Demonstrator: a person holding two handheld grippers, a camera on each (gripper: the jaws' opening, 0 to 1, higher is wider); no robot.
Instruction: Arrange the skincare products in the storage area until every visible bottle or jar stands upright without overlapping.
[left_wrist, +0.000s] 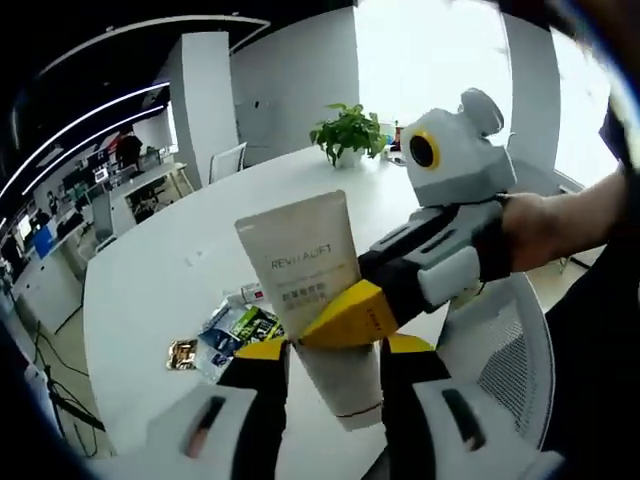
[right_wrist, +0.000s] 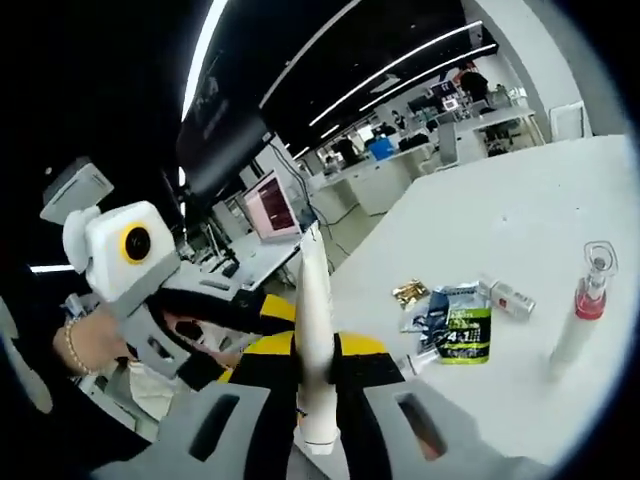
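— Table first, since it's the biggest thing I've got: white, wide, with a potted plant at its far end in my left gripper view. What's on your side?

— My right gripper view has that white table too, with a clear bottle with a red band standing upright near its edge. Between us both I see the sachets lying flat, a green-and-black one among them, plus a small white box.

— Same sachets here. Now the tube: cream-white, flat crimped end up, grey lettering on its face, held up off the table.

— Edge-on for me, the tube is a thin white blade, cap at the bottom.

— My left gripper pinches its lower body between the jaws. The right gripper comes in from the right, yellow tips against the tube's middle.

— Agreed; my right gripper is clamped on it, and the left gripper meets it from the left.
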